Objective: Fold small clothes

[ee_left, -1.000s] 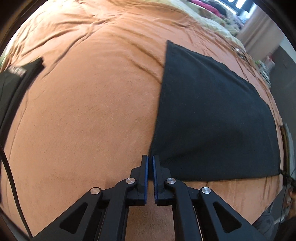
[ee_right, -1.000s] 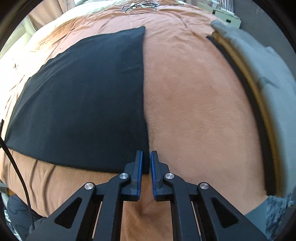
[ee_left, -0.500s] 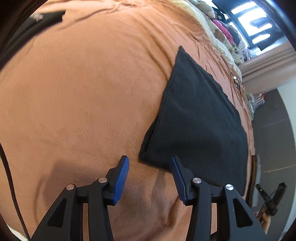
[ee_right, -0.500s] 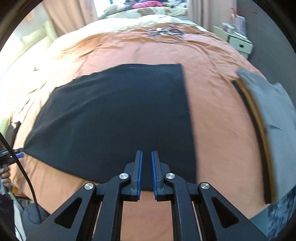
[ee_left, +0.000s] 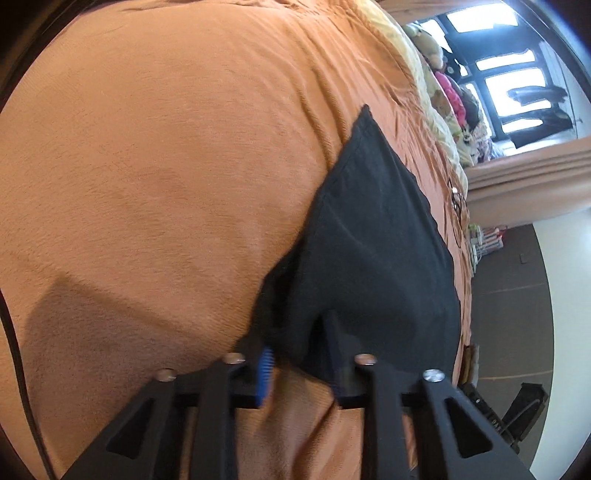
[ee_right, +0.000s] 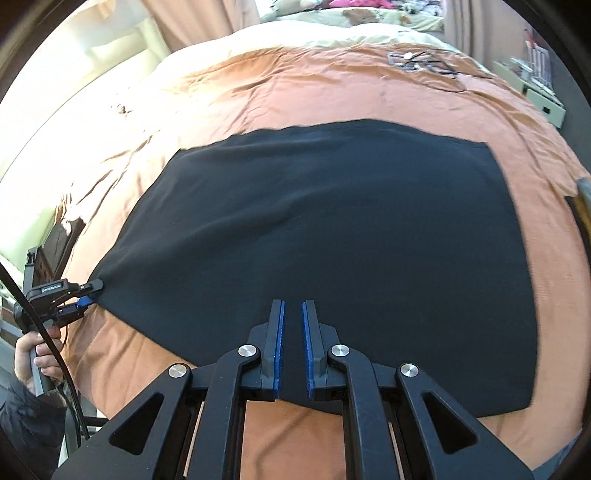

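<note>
A black garment (ee_right: pixel 332 236) lies flat on the orange bedcover (ee_right: pixel 332 85); it also shows in the left wrist view (ee_left: pixel 376 266). My left gripper (ee_left: pixel 299 354) is open, its fingers on either side of the garment's near left corner, which lies between them. That gripper also shows in the right wrist view (ee_right: pixel 86 295) at the garment's left corner. My right gripper (ee_right: pixel 291 332) is nearly closed with a narrow gap, empty, above the garment's near edge at the middle.
Grey and black clothes (ee_right: pixel 581 199) lie at the bed's right edge. Cables (ee_right: pixel 424 62) lie on the far part of the bed. A cream duvet (ee_right: pixel 332 26) and toys are at the head. A white nightstand (ee_right: pixel 543 99) stands far right.
My left gripper opened and moved in around the garment's corner. My right gripper swung left from the garment's right edge to its near middle, its narrow gap unchanged.
</note>
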{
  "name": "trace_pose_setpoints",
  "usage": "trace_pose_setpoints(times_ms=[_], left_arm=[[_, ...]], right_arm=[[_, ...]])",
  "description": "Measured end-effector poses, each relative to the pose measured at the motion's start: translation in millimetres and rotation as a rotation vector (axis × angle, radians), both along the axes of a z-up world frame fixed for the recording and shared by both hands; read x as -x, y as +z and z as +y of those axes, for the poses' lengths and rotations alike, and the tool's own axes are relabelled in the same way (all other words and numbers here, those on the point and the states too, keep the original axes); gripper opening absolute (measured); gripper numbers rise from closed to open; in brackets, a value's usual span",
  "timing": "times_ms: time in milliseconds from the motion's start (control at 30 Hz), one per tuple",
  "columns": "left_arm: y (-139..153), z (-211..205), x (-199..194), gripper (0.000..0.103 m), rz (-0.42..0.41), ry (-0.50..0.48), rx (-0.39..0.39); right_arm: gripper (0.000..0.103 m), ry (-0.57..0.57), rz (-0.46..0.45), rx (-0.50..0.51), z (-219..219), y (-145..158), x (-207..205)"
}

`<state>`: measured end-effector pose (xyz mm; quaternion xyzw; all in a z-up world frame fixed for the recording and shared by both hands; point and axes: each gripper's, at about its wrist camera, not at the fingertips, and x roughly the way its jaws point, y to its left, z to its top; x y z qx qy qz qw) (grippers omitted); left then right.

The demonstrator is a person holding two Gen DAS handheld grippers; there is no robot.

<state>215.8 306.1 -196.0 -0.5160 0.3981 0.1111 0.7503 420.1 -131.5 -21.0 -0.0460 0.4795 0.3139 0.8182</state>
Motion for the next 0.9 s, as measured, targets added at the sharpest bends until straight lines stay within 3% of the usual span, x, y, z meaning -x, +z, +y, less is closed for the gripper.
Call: trace_pose_setpoints(times_ms=[133,267,500,700,900], left_arm=[[2,2,3,0.006,-0.015,0.000,-0.006],[21,-2,1,0.005,-0.056,-0.011,-0.049],[34,-1,0,0.005,-0.085,0.018,-0.029],[22,2,1,0.005,-0.043,0.066,0.004],[11,-3,-6,0.005,0.083,0.054,-0.061]], right_arm=[[0.006,0.035,0.046,0.019,24,-20,-20],[0.006,0.085,0.090,0.050,55,-41,-37],[0.006,0.055,0.133,0.061,78,-54,-86],[0.006,0.011,0.113,0.087,103,-49,-134],[0.005,-0.042,0.126,0.101,123,-52,-194]])
